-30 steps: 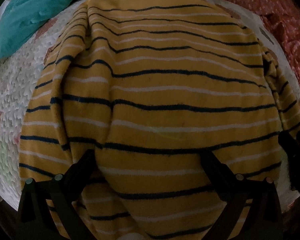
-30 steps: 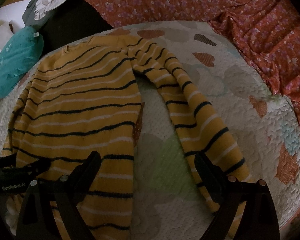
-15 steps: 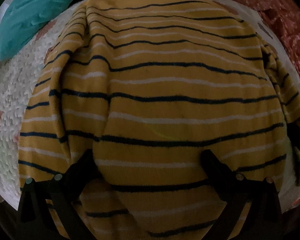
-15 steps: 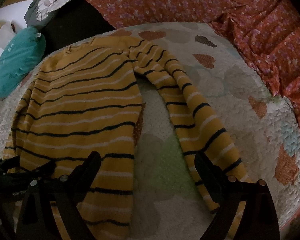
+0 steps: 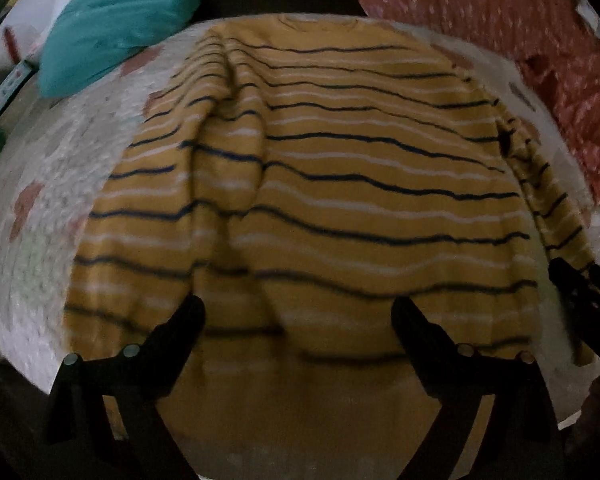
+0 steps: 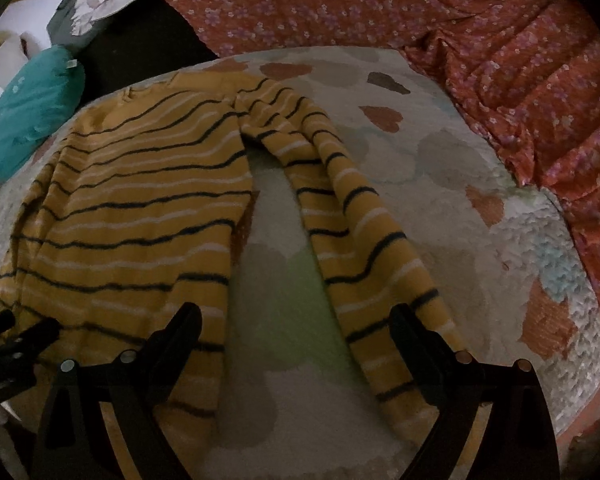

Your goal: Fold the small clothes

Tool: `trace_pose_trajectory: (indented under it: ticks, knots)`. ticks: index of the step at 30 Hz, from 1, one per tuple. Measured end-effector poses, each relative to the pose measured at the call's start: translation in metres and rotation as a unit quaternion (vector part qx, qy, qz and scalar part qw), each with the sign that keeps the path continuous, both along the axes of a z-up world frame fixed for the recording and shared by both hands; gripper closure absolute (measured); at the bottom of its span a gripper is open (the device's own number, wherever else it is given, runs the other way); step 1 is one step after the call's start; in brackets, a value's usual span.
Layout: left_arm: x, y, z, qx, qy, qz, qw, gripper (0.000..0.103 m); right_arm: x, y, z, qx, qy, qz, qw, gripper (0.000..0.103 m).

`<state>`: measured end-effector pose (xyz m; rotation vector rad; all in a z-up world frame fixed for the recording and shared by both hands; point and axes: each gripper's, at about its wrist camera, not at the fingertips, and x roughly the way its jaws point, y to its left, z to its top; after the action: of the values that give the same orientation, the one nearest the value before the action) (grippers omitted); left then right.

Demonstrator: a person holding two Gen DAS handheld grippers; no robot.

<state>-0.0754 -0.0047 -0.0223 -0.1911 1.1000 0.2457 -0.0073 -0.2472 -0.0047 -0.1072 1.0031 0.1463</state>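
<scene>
1. The yellow striped sweater (image 5: 340,200) lies flat on the quilted pad (image 6: 440,200), with its collar at the far edge.
2. Bare quilt is free between the body and the right sleeve (image 6: 364,248).
3. The left gripper (image 5: 296,316) has just been closing a little; its jaws stand wide apart over the lower body and grip nothing.
4. The right gripper (image 6: 296,320) is spread wide and empty over the gap, one finger beside the sleeve.
</scene>
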Motion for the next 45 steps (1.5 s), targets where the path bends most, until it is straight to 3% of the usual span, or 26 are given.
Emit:
trace_pose_trajectory:
  ticks: [5,10,12,15,16,22,26,29,30,33,37,40,44,45]
  knots:
    - [-0.028,0.005,0.01,0.003,-0.014,0.01,0.9998,0.009,-0.018,-0.003,0.016,0.001,-0.033,0.015,0.999,0.007]
    - [-0.07,0.008,0.04,0.029,-0.065,0.022,0.9972,0.01,-0.051,-0.009,0.044,0.048,-0.124,0.017,0.991,0.009]
    - [-0.09,0.008,0.056,0.045,-0.093,0.029,0.9942,0.01,-0.057,-0.006,0.047,0.066,-0.124,0.034,0.989,0.009]
    - [-0.119,0.006,0.084,0.069,-0.136,0.026,0.988,0.01,-0.065,0.005,0.045,0.087,-0.085,0.075,0.99,0.015]
    - [-0.124,0.006,0.092,0.07,-0.146,0.025,0.9865,0.01,-0.071,0.009,0.044,0.084,-0.08,0.087,0.989,0.019]
    - [-0.159,0.005,0.139,0.059,-0.2,0.036,0.9774,0.005,-0.128,0.018,0.045,0.055,-0.1,0.106,0.988,0.02]
    - [-0.176,0.001,0.165,0.089,-0.228,0.065,0.9673,0.0,-0.167,0.017,0.07,0.021,-0.174,0.101,0.979,0.018]
    - [-0.179,0.005,0.174,0.097,-0.231,0.079,0.9649,0.0,-0.192,0.022,0.092,-0.022,-0.243,0.085,0.966,0.002]
    - [-0.18,0.007,0.175,0.097,-0.231,0.084,0.9644,0.0,-0.193,0.023,0.095,-0.022,-0.247,0.088,0.965,0.0]
    - [-0.177,0.013,0.168,0.085,-0.217,0.081,0.9691,0.0,-0.188,0.024,0.091,0.0,-0.196,0.104,0.975,0.004]
    - [-0.174,0.022,0.154,0.056,-0.191,0.081,0.9767,0.0,-0.187,0.028,0.082,0.012,-0.17,0.111,0.979,0.014]
    - [-0.169,0.028,0.14,0.043,-0.165,0.088,0.9814,0.0,-0.183,0.034,0.07,0.031,-0.135,0.121,0.983,0.014]
    - [-0.159,0.039,0.125,0.027,-0.136,0.099,0.9853,0.0,-0.169,0.043,0.04,0.048,-0.043,0.143,0.988,0.016]
    - [-0.156,0.042,0.121,0.027,-0.129,0.103,0.9859,0.0,-0.167,0.044,0.035,0.052,-0.027,0.147,0.987,0.021]
